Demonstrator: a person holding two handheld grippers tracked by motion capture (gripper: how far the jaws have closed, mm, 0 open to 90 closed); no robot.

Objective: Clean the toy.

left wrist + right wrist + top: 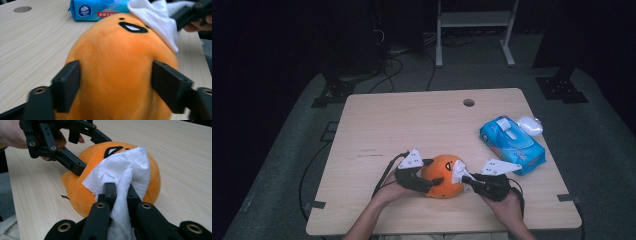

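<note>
An orange round plush toy (443,176) with a black-outlined mouth lies near the front edge of the wooden table (412,125). My left gripper (431,173) grips it from the left, with one black jaw pressed on each flank of the toy (115,70). My right gripper (469,181) comes in from the right, shut on a crumpled white wipe (458,173). In the right gripper view the wipe (122,170) is pinched between the jaws of my right gripper (119,188) and lies against the toy's (80,192) face. The wipe (155,20) drapes over the toy's upper right.
A blue pack of wet wipes (512,144) lies at the right side of the table, with a small white rounded object (530,125) just behind it. A round cable hole (469,102) sits near the far edge. A white metal frame (474,30) stands on the floor beyond.
</note>
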